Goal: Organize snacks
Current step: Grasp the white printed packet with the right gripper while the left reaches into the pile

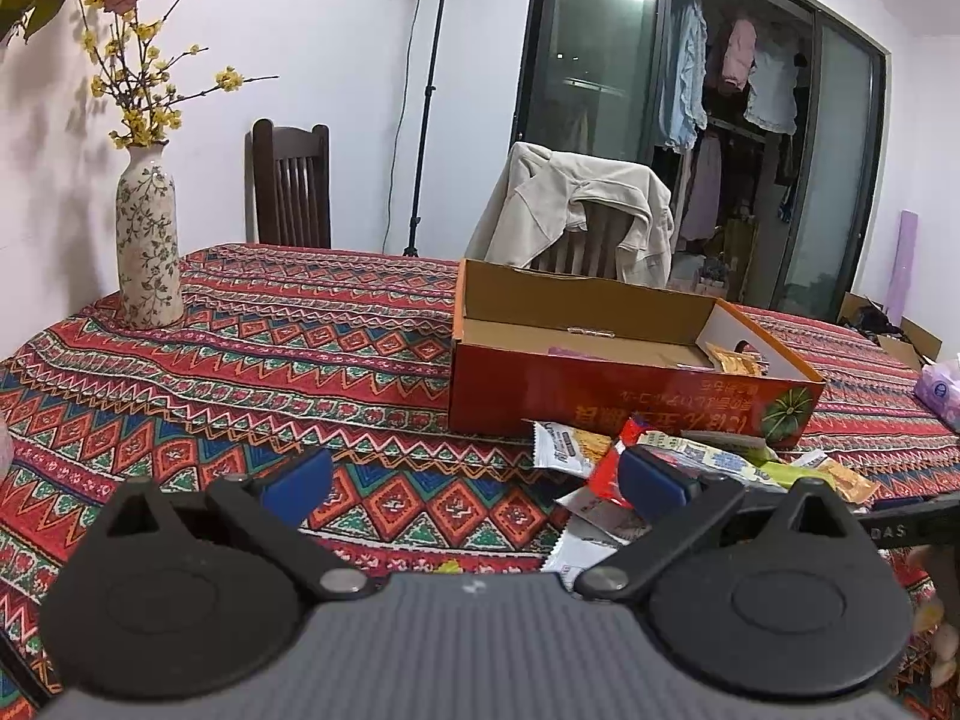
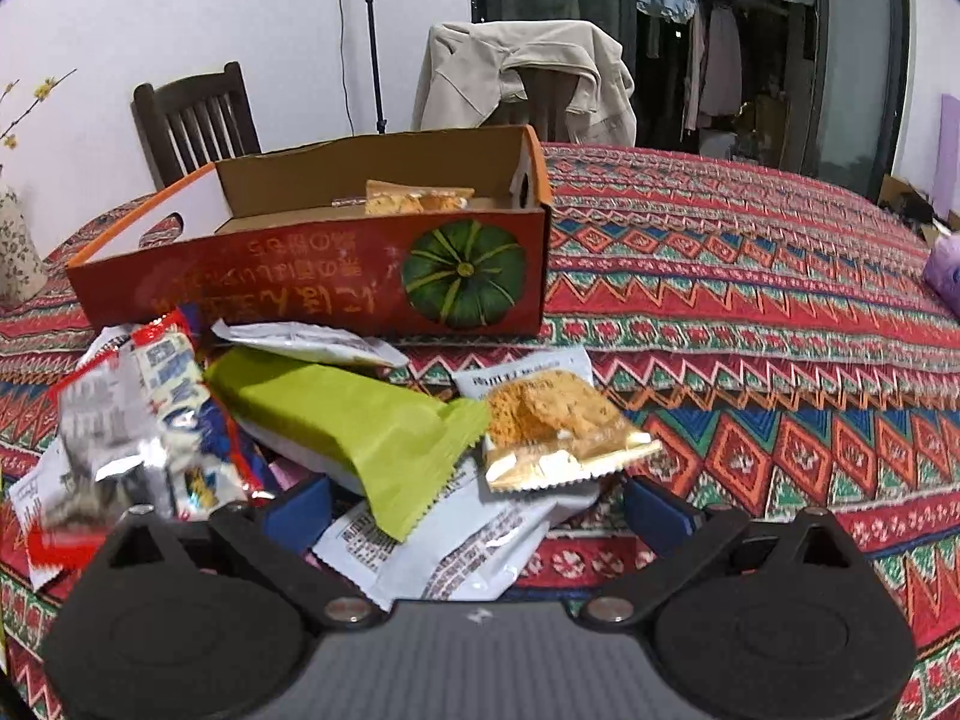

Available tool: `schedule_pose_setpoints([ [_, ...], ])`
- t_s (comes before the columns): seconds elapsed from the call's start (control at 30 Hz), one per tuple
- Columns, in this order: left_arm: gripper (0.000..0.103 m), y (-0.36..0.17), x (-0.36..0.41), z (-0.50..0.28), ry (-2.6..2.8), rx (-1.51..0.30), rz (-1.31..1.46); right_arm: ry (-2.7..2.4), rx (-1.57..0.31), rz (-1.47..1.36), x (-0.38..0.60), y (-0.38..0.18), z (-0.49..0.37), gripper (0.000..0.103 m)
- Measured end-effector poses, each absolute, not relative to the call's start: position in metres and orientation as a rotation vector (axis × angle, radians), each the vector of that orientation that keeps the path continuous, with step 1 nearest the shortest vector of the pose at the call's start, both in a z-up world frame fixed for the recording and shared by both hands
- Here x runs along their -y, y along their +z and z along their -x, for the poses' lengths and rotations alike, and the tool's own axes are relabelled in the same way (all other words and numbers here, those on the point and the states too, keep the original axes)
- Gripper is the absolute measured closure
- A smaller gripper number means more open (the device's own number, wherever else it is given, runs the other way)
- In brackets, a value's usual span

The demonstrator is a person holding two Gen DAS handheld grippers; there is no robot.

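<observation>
Your right gripper (image 2: 477, 507) hung with jaws spread wide over the green packet (image 2: 354, 420), since the box (image 2: 300, 276) just behind took sorted snacks, while your left gripper (image 1: 474, 480) waited released, grasping nothing.

The box (image 2: 312, 276) was cardboard, plain brown and dull inside, printed red and a bit shiny outside. The snack packs were thin plastic: the green pack (image 2: 354, 420) looked matt, the gold pack (image 2: 558, 438) was shiny foil, and the silver pack (image 2: 102, 438) was crinkly and glossy. The tablecloth (image 1: 270, 360) was woven cloth with a rough look. The vase (image 1: 147, 240) was smooth, shiny pottery. The chair (image 1: 291, 180) was dark wood. The coat (image 1: 576, 204) was soft cloth. The gripper fingers (image 1: 300, 483) were matt blue, on dull black plastic.
</observation>
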State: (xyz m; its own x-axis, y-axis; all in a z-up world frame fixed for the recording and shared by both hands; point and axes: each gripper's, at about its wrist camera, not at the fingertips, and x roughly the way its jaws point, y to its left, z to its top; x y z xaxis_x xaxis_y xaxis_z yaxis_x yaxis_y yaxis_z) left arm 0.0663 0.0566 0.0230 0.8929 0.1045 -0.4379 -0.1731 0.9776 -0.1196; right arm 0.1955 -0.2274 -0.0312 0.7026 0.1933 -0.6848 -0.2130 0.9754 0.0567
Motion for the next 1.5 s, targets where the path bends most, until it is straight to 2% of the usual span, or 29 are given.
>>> schedule_pose_setpoints([
  [0.13, 0.000, 0.021, -0.056, -0.068, 0.144, -0.452, 0.161, 0.216, -0.744, 0.074, 0.236, -0.032, -0.186, 0.008],
  [0.33, 0.000, 0.019, -0.049, -0.071, 0.128, -0.463, 0.152, 0.236, -0.731, 0.079, 0.245, -0.032, -0.181, 0.013],
  [0.4, 0.000, 0.019, -0.047, -0.071, 0.127, -0.463, 0.151, 0.249, -0.717, 0.093, 0.242, -0.031, -0.179, 0.018],
  [0.53, 0.000, 0.021, -0.046, -0.069, 0.134, -0.463, 0.148, 0.291, -0.704, 0.090, 0.241, -0.028, -0.173, 0.040],
  [0.67, 0.000, 0.022, -0.047, -0.066, 0.145, -0.460, 0.142, 0.292, -0.693, 0.074, 0.243, -0.027, -0.167, 0.044],
  [0.77, 0.000, 0.022, -0.048, -0.066, 0.151, -0.466, 0.140, 0.301, -0.673, 0.058, 0.245, -0.023, -0.161, 0.055],
  [1.03, 0.000, 0.016, -0.042, -0.069, 0.139, -0.500, 0.124, 0.308, -0.652, 0.078, 0.246, -0.017, -0.149, 0.057],
  [1.33, 0.000, 0.009, -0.028, -0.075, 0.113, -0.552, 0.094, 0.297, -0.685, 0.148, 0.230, -0.026, -0.165, 0.050],
  [1.4, 0.000, 0.008, -0.024, -0.076, 0.100, -0.558, 0.083, 0.300, -0.687, 0.144, 0.229, -0.025, -0.166, 0.050],
  [1.5, 0.000, 0.007, -0.018, -0.076, 0.086, -0.561, 0.065, 0.314, -0.680, 0.133, 0.232, -0.026, -0.161, 0.057],
])
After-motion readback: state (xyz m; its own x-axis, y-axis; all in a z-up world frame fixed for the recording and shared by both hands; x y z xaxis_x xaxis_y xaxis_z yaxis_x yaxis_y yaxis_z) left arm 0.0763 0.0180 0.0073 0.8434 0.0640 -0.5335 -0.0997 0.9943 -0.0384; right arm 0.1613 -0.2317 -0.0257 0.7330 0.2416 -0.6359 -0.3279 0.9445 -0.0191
